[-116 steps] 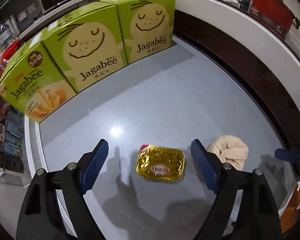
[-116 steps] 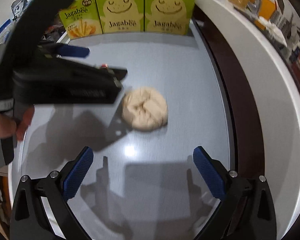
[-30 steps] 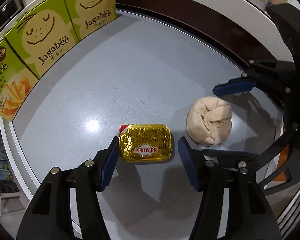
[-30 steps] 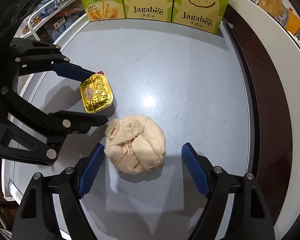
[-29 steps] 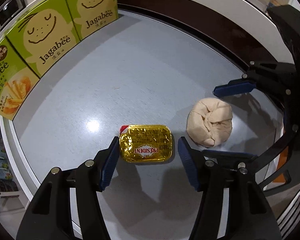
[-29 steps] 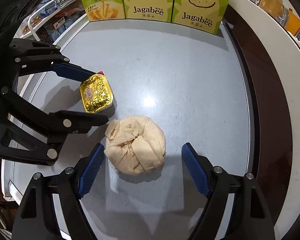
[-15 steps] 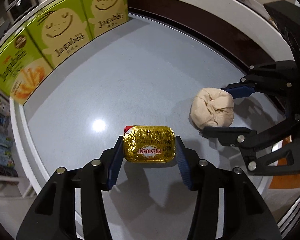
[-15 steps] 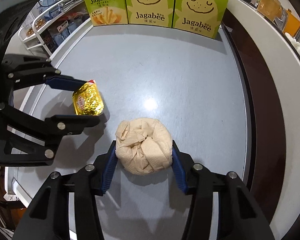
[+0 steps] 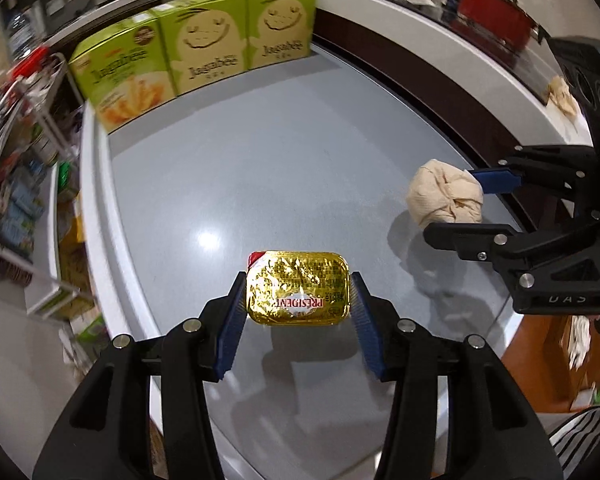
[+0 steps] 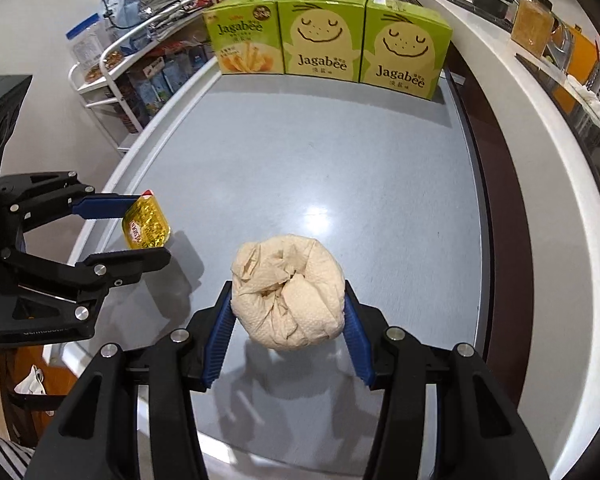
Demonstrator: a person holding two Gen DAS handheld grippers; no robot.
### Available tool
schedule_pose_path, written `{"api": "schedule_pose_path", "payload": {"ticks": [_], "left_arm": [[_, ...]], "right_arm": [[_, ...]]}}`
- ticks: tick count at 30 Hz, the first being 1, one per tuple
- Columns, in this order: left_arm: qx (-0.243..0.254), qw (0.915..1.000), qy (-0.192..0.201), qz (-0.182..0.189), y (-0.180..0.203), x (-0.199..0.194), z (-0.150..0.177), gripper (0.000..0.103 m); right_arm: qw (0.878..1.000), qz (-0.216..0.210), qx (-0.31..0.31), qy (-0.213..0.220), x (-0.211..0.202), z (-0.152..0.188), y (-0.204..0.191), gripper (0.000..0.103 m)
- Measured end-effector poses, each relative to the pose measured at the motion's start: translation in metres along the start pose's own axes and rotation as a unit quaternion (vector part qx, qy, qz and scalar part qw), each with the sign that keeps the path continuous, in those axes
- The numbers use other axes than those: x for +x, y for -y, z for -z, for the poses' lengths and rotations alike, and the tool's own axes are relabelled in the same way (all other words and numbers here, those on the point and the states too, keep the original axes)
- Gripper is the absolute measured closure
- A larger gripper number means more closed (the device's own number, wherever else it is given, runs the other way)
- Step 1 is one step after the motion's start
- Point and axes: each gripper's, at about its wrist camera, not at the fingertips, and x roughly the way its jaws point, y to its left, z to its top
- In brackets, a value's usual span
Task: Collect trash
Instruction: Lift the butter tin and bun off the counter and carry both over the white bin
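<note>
Left wrist view: my left gripper [image 9: 298, 300] pinches the gold foil butter pack [image 9: 298, 294] between its blue pads, clear of the grey tabletop [image 9: 280, 168], shadow beneath. At 3 o'clock my right gripper [image 9: 466, 204] clamps the crumpled paper ball [image 9: 444, 196]. Three green Jagabee boxes [image 9: 204, 56] stand at 11 o'clock.

Right wrist view: my right gripper pinches the paper ball at 6 o'clock, lifted off the tabletop. At 9 o'clock the left gripper grips the butter pack. The boxes stand at 12 o'clock
</note>
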Motion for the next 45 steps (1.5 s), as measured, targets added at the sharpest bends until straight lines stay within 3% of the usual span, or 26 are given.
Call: {"api": "schedule_pose_path", "payload": {"ticks": [8, 24, 33, 45], "left_arm": [[-0.044, 0.9986, 0.016, -0.024, 0.008, -0.027, 0.026, 0.052], [-0.052, 0.9977, 0.022, -0.037, 0.052, -0.082, 0.093, 0.052], [-0.053, 0.9983, -0.009, -0.024, 0.077, -0.082, 0.135, 0.052], [-0.044, 0.9965, -0.068, -0.020, 0.095, -0.049, 0.175, 0.052]], "right_arm": [[0.999, -0.026, -0.009, 0.018, -0.032, 0.016, -0.013, 0.054], [0.995, -0.080, -0.053, 0.016, -0.087, 0.075, -0.050, 0.054], [0.990, -0.112, -0.077, -0.025, -0.088, 0.119, -0.072, 0.054], [0.986, -0.095, -0.095, -0.098, -0.046, 0.163, -0.079, 0.054]]}}
